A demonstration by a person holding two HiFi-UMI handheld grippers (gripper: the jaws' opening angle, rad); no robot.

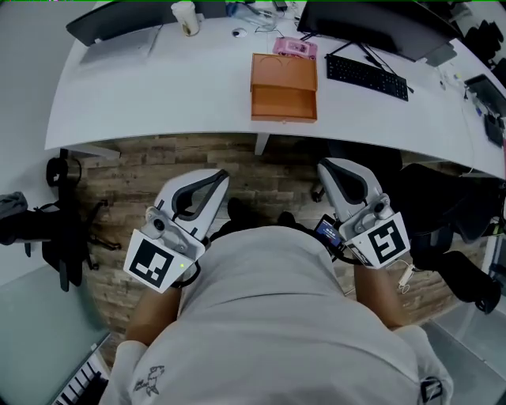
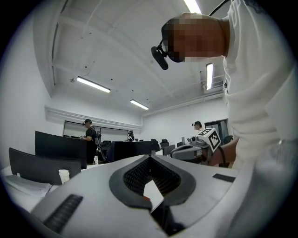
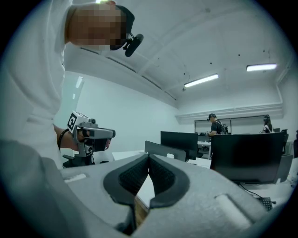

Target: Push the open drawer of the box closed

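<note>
Approach step. My left tool (image 1: 220, 177) and right tool (image 1: 326, 168): jaws together, empty, well short of white curved bench (image 1: 158, 103). Orange wooden box (image 1: 284, 71) on bench, drawer (image 1: 284, 104) out toward me. Next, I reckon: reach forward, closed tip against drawer front, push straight in.

This is an open-plan office. A long, curved white counter (image 1: 158, 87) carries a black keyboard (image 1: 366, 76), a mouse (image 1: 238, 32) and a paper cup (image 1: 185, 17). Dark monitors (image 1: 371, 28) stand along its far edge. Below its near edge lies a wood-pattern floor (image 1: 118, 198). The two gripper views look out across the room. They show more rows of black screens (image 3: 247, 158) on white desks, and another keyboard (image 3: 266, 203) at the lower right. A few people stand (image 2: 89, 135) at far workstations. Long strip lights (image 2: 93, 84) run across a plain white ceiling, and the walls (image 3: 130, 111) are bare and pale.
</note>
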